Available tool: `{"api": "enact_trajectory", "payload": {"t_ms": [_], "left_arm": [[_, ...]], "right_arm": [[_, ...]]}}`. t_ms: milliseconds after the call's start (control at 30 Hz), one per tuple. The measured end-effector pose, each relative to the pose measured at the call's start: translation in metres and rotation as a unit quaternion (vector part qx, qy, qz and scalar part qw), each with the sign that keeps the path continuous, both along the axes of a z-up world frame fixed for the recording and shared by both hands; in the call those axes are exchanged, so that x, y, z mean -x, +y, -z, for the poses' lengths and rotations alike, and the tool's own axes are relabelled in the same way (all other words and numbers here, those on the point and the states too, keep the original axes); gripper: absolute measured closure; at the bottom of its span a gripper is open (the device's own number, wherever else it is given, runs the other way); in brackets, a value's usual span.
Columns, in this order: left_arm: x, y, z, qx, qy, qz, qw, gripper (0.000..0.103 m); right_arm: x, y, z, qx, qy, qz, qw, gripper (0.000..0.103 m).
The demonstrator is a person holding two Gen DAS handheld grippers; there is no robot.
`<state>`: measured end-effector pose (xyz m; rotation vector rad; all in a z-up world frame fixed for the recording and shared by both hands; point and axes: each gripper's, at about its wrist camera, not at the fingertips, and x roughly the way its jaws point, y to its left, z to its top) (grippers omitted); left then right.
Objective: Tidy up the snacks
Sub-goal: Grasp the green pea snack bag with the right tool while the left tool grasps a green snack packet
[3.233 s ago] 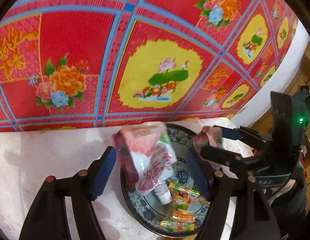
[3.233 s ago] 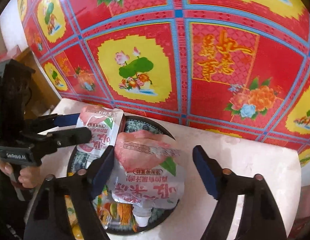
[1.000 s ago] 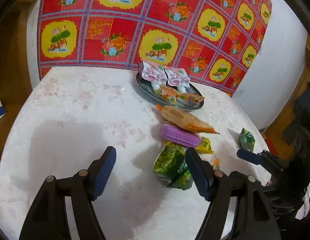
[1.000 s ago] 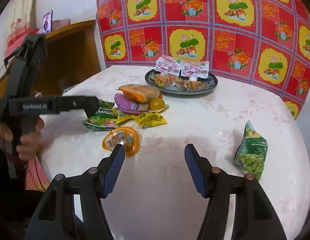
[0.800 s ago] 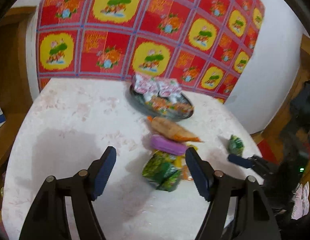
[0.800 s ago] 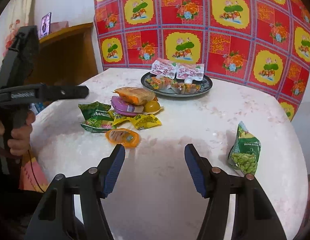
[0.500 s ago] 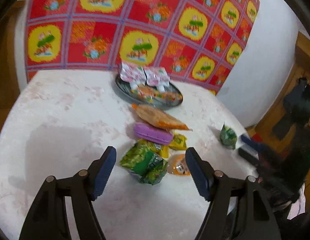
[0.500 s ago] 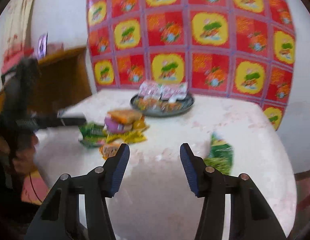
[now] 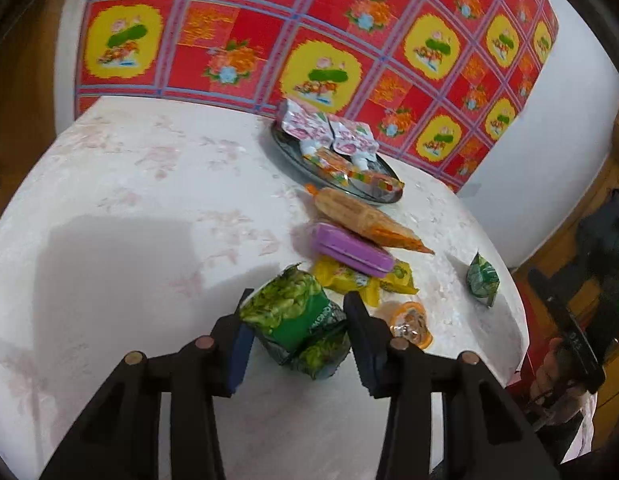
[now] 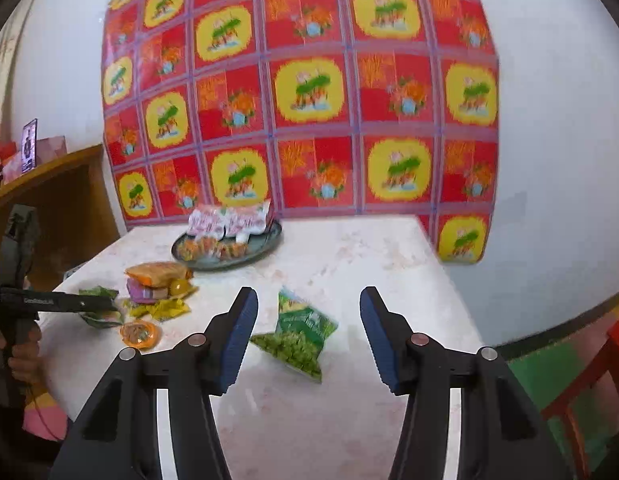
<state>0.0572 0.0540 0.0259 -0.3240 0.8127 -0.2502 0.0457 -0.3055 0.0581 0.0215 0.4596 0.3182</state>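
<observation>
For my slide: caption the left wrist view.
Left gripper closing around a green snack bag, plate of snacks beyond.

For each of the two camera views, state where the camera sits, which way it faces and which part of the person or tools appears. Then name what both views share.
Left wrist: on the left tool, angled down at the green snack packs its closing fingers flank; the other hand shows at right.
Right wrist: on the right tool, facing the wall across the table, over a pea packet; the left tool shows at left.
Shared: plate, purple pack, jelly cup.

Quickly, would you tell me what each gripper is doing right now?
Left gripper: closing around the green snack packet.
Right gripper: opening, holding nothing; a green pea packet lies ahead.
</observation>
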Motion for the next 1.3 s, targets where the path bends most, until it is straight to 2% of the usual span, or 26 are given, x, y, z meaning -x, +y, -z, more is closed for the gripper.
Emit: {"api": "enact_trajectory", "payload": {"t_ms": [33,67,167,233,267,300,333,400,600,667,767,833,900,1067,1133,1200,1267,1300], "left_arm": [[0.002,0.003,0.000,0.007,-0.001,0.001,1.0000,0.058],[0.005,0.008,0.001,0.016,-0.003,0.004,0.9999,0.058],[0.010,0.016,0.005,0.023,-0.007,0.004,0.9997,0.057],[0.012,0.020,0.005,0.031,-0.012,0.014,0.9993,0.057],[0.012,0.020,0.005,0.030,-0.011,0.018,0.9993,0.057],[0.013,0.020,0.005,0.027,-0.015,0.018,0.9994,0.055],[0.015,0.021,0.004,0.022,-0.019,0.012,0.9995,0.047],[0.020,0.024,-0.002,0.014,-0.033,-0.007,0.9993,0.045],[0.028,0.023,-0.015,0.001,-0.025,-0.042,0.9988,0.046],[0.028,0.018,-0.013,-0.003,-0.023,-0.049,0.9985,0.046],[0.031,0.010,-0.013,-0.021,-0.034,-0.048,0.9981,0.048],[0.030,0.005,-0.013,-0.029,-0.033,-0.042,0.9981,0.048],[0.026,0.002,-0.011,-0.031,-0.027,-0.040,0.9984,0.048],[0.015,-0.004,-0.001,-0.030,-0.012,-0.035,0.9989,0.048],[0.013,-0.004,0.002,-0.022,-0.008,-0.034,0.9992,0.048],[0.012,-0.004,0.002,-0.023,-0.010,-0.030,0.9993,0.048],[0.012,-0.004,0.002,-0.028,-0.013,-0.030,0.9991,0.050],[0.012,-0.004,0.003,-0.032,-0.013,-0.032,0.9989,0.056]], "right_arm": [[-0.008,0.001,0.004,-0.005,0.027,-0.013,1.000,0.042],[-0.011,0.001,0.009,-0.006,0.042,-0.019,0.999,0.034],[-0.026,0.010,0.022,0.015,0.083,-0.007,0.996,0.032],[-0.032,0.015,0.027,0.022,0.090,-0.006,0.996,0.039],[-0.035,0.018,0.029,0.023,0.093,-0.007,0.995,0.053],[-0.039,0.021,0.031,0.026,0.100,-0.007,0.995,0.057],[-0.041,0.023,0.032,0.031,0.097,-0.002,0.995,0.058],[-0.039,0.030,0.030,0.044,0.081,-0.008,0.996,0.066],[-0.028,0.049,0.028,0.078,0.065,-0.042,0.994,0.067],[-0.024,0.053,0.029,0.082,0.062,-0.051,0.993,0.061],[-0.021,0.049,0.026,0.054,0.057,-0.069,0.994,0.035],[-0.019,0.038,0.020,0.004,0.050,-0.087,0.995,0.033],[-0.023,0.030,0.014,-0.022,0.050,-0.083,0.995,0.025],[-0.045,0.032,0.023,0.008,0.086,-0.038,0.996,0.025],[-0.054,0.033,0.031,0.008,0.111,-0.032,0.993,0.031],[-0.058,0.034,0.037,0.006,0.126,-0.033,0.992,0.051],[-0.058,0.037,0.040,0.021,0.127,-0.031,0.991,0.053],[-0.058,0.038,0.039,0.024,0.125,-0.032,0.991,0.054]]}}
